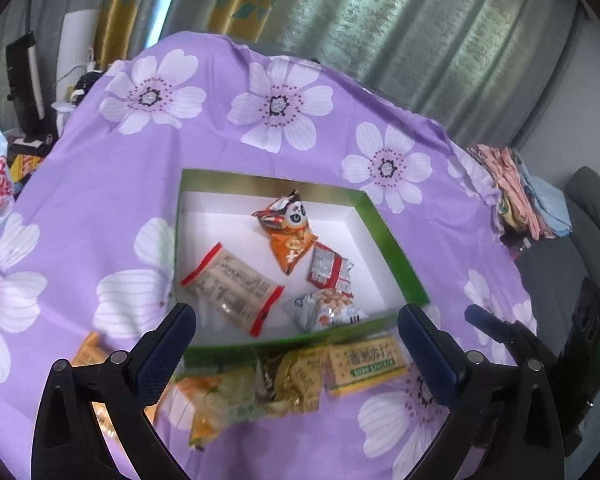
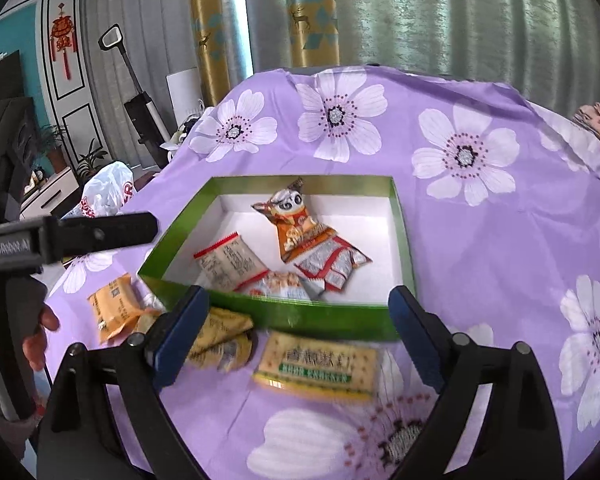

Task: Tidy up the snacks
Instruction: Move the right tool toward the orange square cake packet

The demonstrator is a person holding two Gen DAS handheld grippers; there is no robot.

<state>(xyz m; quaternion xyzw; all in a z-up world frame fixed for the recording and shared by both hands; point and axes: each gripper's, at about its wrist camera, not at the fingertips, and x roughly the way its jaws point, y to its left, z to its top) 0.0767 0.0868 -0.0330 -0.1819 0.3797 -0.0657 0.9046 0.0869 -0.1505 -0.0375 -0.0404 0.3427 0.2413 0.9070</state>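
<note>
A green box (image 1: 392,248) with a white inside sits on the purple flowered cloth; it also shows in the right wrist view (image 2: 402,224). Inside lie several snack packs, among them an orange panda pack (image 1: 288,228) (image 2: 296,216) and a red-edged beige pack (image 1: 236,288) (image 2: 228,260). In front of the box lie a yellow-green cracker pack (image 1: 364,364) (image 2: 320,364), gold packs (image 1: 300,376) (image 2: 220,340) and an orange pack (image 2: 116,308). My left gripper (image 1: 296,320) is open above the box's near wall. My right gripper (image 2: 298,312) is open above the cracker pack.
The right gripper's body shows at the right in the left wrist view (image 1: 500,328); the left gripper shows at the left in the right wrist view (image 2: 80,232). A plastic bag (image 2: 108,192) and folded clothes (image 1: 524,192) lie beyond the cloth's edges. Curtains hang behind.
</note>
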